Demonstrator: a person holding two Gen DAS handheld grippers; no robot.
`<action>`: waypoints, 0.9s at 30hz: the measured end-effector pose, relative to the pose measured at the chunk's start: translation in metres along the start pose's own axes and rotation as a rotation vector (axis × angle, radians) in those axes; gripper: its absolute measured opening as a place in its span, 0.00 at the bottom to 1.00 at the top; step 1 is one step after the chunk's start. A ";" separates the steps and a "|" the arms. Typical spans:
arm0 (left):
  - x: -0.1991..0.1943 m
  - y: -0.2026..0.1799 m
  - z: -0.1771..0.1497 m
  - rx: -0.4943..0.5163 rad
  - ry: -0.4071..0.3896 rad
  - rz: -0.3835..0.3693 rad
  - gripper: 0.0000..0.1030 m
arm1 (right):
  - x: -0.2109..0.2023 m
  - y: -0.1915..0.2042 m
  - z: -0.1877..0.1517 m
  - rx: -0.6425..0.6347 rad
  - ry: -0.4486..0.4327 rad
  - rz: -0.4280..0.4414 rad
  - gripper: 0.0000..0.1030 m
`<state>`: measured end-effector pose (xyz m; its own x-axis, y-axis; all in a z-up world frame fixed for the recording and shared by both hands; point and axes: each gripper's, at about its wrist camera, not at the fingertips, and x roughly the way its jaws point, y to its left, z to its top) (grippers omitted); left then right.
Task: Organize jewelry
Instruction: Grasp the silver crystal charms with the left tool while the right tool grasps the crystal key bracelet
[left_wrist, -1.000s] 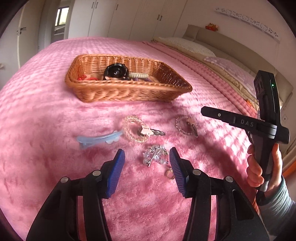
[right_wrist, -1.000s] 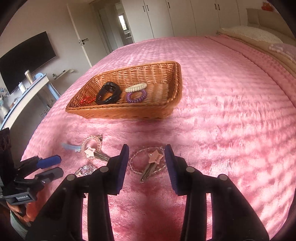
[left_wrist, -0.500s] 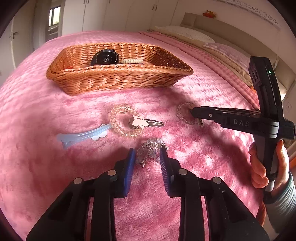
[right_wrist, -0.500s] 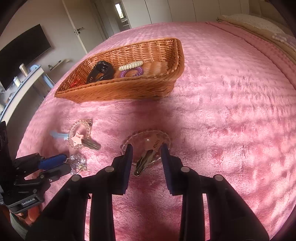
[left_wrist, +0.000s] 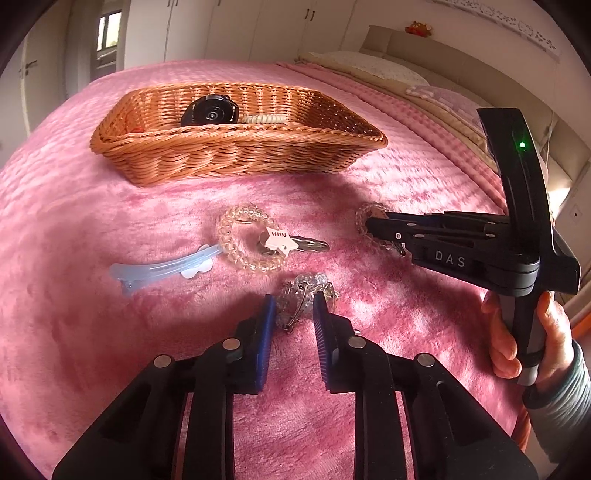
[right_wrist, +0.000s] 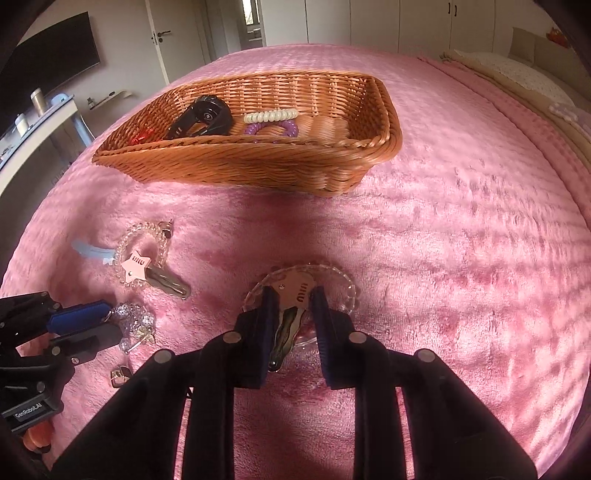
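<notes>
A wicker basket (left_wrist: 236, 158) (right_wrist: 240, 162) on the pink bedspread holds a black watch (right_wrist: 203, 118) and spiral hair ties (right_wrist: 269, 115). My left gripper (left_wrist: 293, 304) (right_wrist: 110, 326) is low over a crystal hair clip (left_wrist: 301, 291) (right_wrist: 135, 321). Its jaws are closing, with the clip's near edge between the tips and no pad pressing. My right gripper (right_wrist: 293, 295) (left_wrist: 369, 223) is also closing. Its pads touch both sides of the star charm (right_wrist: 295, 288) of a key on a clear bead bracelet (right_wrist: 347, 288). A second star-key bracelet (left_wrist: 229, 243) (right_wrist: 135, 266) and a blue hair clip (left_wrist: 162, 267) lie to the left.
A small ring-like piece (right_wrist: 118, 376) lies near the left gripper. A person's hand (left_wrist: 502, 339) holds the right gripper's handle. Pillows (left_wrist: 373, 66) and a headboard are at the far right; a desk (right_wrist: 40, 122) and a wall screen stand beyond the bed's left edge.
Both grippers have sunk toward the bedspread and their jaws have narrowed. The left closed in around the crystal clip, the right around the star key, whose charm now sits between its pads.
</notes>
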<state>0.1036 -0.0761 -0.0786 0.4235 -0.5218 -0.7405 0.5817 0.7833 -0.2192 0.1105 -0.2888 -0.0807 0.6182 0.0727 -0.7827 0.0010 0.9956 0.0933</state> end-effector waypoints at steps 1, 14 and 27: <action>0.001 0.000 0.000 -0.002 0.002 0.000 0.13 | 0.000 -0.001 -0.001 0.003 -0.003 0.005 0.18; -0.023 0.006 -0.003 -0.027 -0.101 -0.036 0.09 | -0.023 -0.017 -0.010 0.065 -0.087 0.083 0.18; -0.067 0.011 0.004 -0.066 -0.213 -0.137 0.09 | -0.041 -0.012 -0.011 0.060 -0.127 0.122 0.18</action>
<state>0.0839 -0.0338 -0.0289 0.4849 -0.6781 -0.5523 0.6002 0.7173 -0.3538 0.0766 -0.3035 -0.0559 0.7108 0.1809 -0.6797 -0.0352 0.9743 0.2225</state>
